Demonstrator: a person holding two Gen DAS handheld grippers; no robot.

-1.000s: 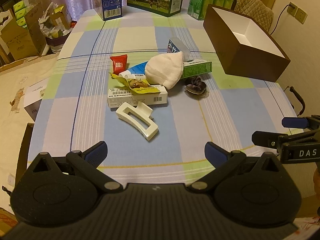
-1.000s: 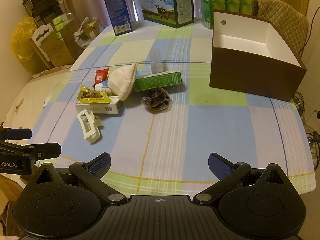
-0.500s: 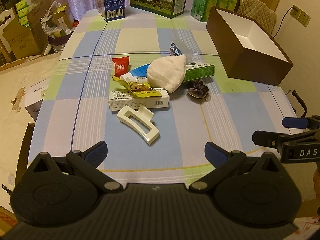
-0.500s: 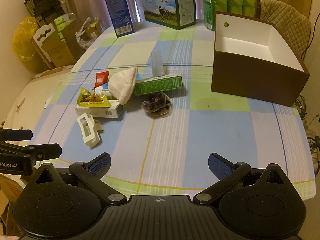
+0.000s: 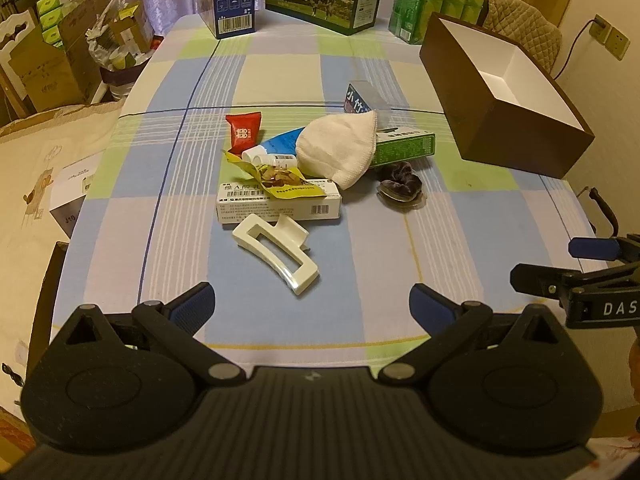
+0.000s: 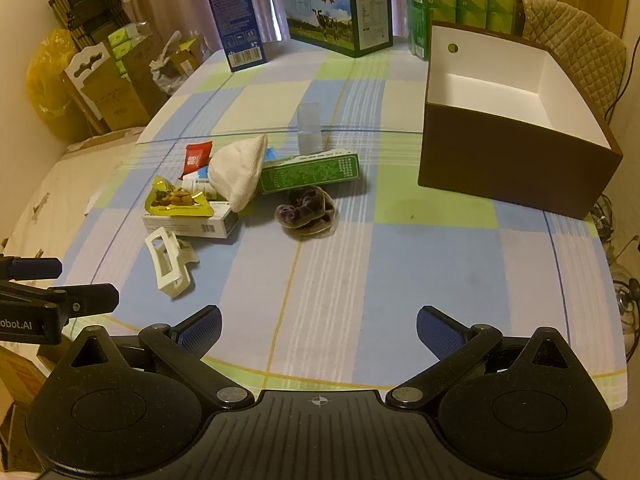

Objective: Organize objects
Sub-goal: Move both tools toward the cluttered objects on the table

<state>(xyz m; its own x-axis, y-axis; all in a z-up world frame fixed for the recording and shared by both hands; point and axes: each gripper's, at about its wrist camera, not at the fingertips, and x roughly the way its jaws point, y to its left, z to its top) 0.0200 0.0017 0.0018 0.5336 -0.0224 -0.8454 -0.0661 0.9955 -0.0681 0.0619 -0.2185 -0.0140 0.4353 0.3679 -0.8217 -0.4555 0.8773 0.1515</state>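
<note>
Box hole (image 6: 453,47): right wrist only.

Left gripper (image 5: 311,303): matte black body, ribbed centre plate, two round pivot housings with silver screws, blue ribbed pads on its fingers (image 5: 193,304). Right gripper (image 6: 319,325): identical build, a crosshair mark on its plate; white lettering on its side.

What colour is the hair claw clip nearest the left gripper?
Cream white, glossy. The hair claw clip shows best in the left wrist view.

Glossy plastic hair clip (image 5: 276,252), woven cloth tablecloth (image 5: 360,280).
</note>
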